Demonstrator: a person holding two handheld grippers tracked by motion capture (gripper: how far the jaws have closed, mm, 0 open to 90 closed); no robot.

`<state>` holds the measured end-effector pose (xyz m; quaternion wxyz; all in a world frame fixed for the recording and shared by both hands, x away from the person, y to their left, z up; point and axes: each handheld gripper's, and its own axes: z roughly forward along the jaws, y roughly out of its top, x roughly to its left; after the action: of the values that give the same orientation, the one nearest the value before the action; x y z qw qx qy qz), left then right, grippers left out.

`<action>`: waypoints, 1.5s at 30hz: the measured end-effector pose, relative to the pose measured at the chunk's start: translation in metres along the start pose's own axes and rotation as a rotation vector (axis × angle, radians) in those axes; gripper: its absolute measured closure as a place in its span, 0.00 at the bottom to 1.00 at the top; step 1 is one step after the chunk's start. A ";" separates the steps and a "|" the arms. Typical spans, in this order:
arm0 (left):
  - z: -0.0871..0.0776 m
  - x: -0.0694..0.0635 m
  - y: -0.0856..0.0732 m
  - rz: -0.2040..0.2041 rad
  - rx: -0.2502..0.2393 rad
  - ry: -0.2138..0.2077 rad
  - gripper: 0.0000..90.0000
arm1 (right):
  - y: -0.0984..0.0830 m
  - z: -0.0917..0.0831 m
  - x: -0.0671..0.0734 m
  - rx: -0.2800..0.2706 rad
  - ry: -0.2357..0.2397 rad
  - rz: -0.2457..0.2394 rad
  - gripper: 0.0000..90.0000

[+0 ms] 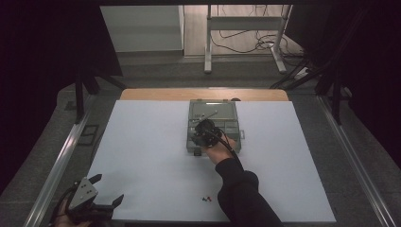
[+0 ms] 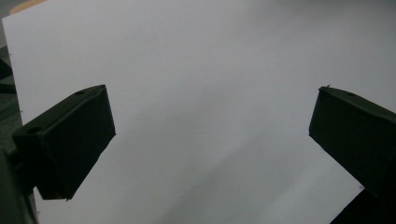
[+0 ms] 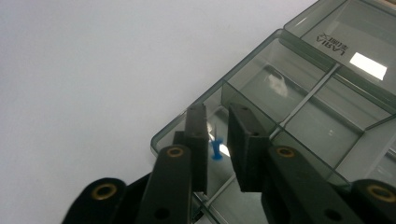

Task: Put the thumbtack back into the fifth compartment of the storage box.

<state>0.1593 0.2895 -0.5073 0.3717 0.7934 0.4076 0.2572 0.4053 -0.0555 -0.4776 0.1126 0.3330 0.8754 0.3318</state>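
Observation:
A clear grey compartment box (image 1: 227, 109) lies open at the far middle of the white sheet (image 1: 151, 151). My right gripper (image 1: 204, 130) hovers over the box's near-left corner. In the right gripper view its jaws (image 3: 217, 111) stand a narrow gap apart above a corner compartment of the box (image 3: 299, 88). A blue push pin (image 3: 216, 150) shows in that gap, needle up, and neither jaw presses on it. A few coloured push pins (image 1: 206, 199) lie near the sheet's front edge. My left gripper (image 1: 108, 188) rests at the front left, wide open (image 2: 212, 112) over bare sheet.
The white sheet covers a wooden table whose far edge (image 1: 203, 93) shows behind the box. Metal rails (image 1: 66, 151) run along both sides. A frame's legs and loose cables (image 1: 246, 42) stand on the floor beyond.

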 end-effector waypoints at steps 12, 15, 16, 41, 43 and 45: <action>0.001 -0.001 0.000 0.011 0.008 0.001 0.01 | -0.003 -0.016 0.005 0.008 0.014 -0.021 0.65; 0.001 -0.001 0.001 0.013 0.008 0.001 0.01 | -0.006 -0.019 0.008 0.003 0.029 -0.028 0.60; 0.001 -0.001 0.001 0.014 0.009 0.000 0.01 | -0.007 -0.020 0.008 0.001 0.038 -0.031 0.58; 0.002 -0.002 0.001 0.025 0.018 0.002 0.01 | -0.041 -0.057 0.025 -0.026 0.020 -0.100 0.21; 0.002 -0.003 0.001 0.026 0.018 0.002 0.01 | -0.044 -0.059 0.025 -0.025 0.021 -0.100 0.18; 0.002 -0.003 0.001 0.027 0.018 0.002 0.01 | -0.048 -0.060 0.025 -0.025 0.019 -0.104 0.15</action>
<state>0.1597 0.2861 -0.5076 0.3608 0.8018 0.3997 0.2593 0.3372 -0.0958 -0.4630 0.1257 0.2825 0.8883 0.3397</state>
